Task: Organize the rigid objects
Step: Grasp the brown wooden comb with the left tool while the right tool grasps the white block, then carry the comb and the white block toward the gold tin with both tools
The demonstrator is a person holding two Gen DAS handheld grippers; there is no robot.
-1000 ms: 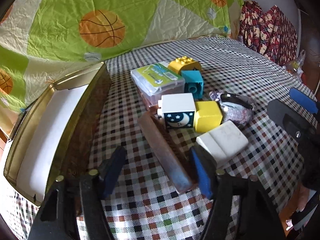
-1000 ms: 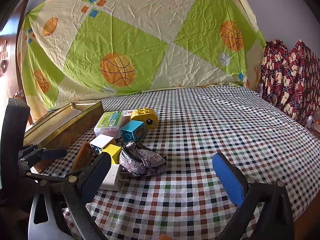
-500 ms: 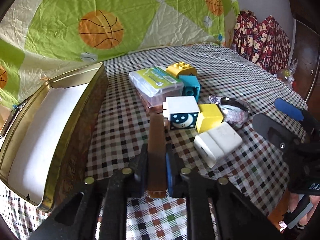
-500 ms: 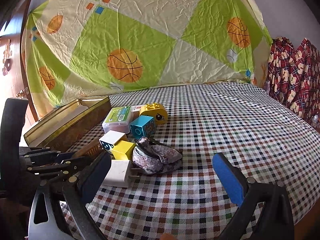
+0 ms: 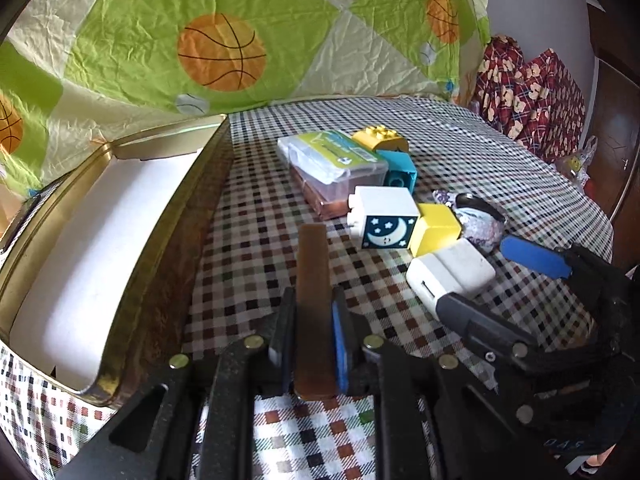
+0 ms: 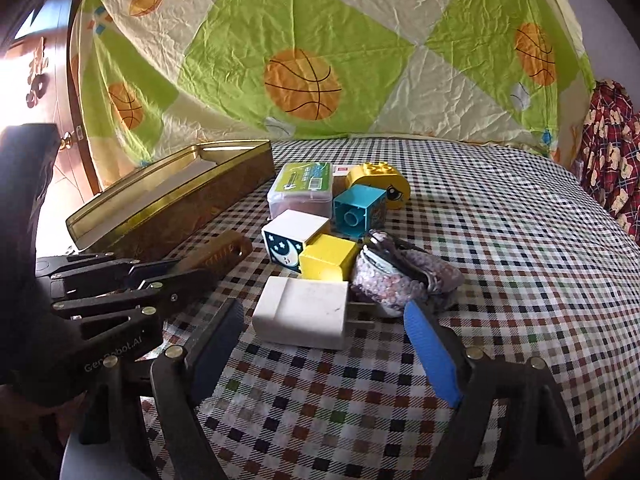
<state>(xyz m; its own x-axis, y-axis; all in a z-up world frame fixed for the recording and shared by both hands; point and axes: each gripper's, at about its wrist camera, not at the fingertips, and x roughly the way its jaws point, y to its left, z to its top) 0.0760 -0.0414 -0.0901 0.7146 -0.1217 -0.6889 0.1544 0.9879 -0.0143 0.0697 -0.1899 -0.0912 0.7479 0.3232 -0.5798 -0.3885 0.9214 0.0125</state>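
My left gripper point(image 5: 313, 312) is shut on a flat brown comb point(image 5: 314, 280) and holds it edge-up over the checked cloth; it also shows in the right wrist view point(image 6: 218, 252). My right gripper point(image 6: 320, 324) is open, its fingers either side of a white charger block point(image 6: 302, 312). Behind the charger lie a moon-and-stars block point(image 6: 286, 246), a yellow block point(image 6: 326, 258), a teal block point(image 6: 358, 210), a yellow toy brick point(image 6: 380, 186), a clear box with a green label point(image 6: 302, 188) and a sequin pouch point(image 6: 396, 280).
An open gold tin point(image 5: 92, 248) with a white lining stands at the left, close to the comb. The checked cloth point(image 6: 500, 240) stretches to the right. A basketball-print sheet point(image 6: 300, 80) hangs behind. Red patterned fabric point(image 5: 532, 96) is at the far right.
My left gripper closed on the brown comb, turned it straight and lifted it a little toward the tin. My right gripper moved in close around the white charger block.
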